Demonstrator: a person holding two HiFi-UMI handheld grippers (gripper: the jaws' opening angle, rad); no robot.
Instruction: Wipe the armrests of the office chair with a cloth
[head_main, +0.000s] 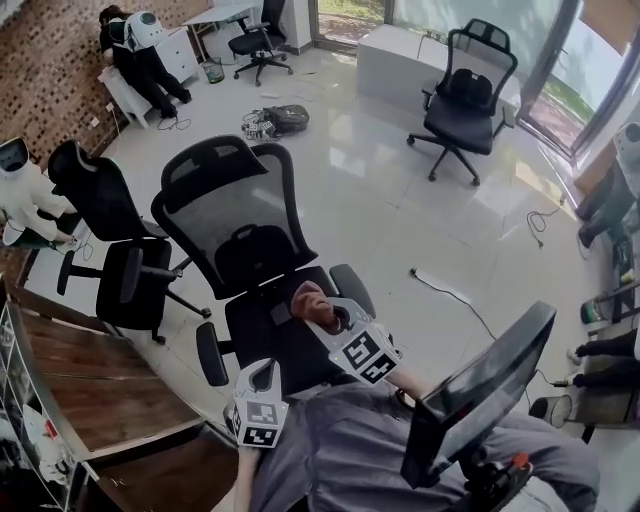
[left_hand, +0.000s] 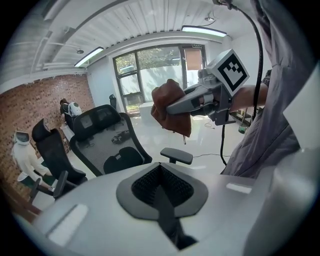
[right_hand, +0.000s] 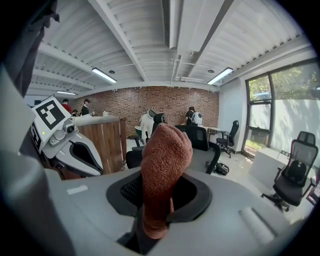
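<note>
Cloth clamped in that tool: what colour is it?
Reddish brown, like rust, with a fuzzy towel texture. The cloth shows best in the right gripper view.

Black mesh office chair (head_main: 232, 215): seat partly hidden behind right gripper (head_main: 322, 312) and its rust-brown terry cloth (head_main: 308, 298); base out of sight beneath. Person in white (head_main: 25, 195): cut off by left edge.

No readable text, brand, number anywhere. Only coded square markers: left cube (head_main: 260, 424), right cube (head_main: 366, 354).
</note>
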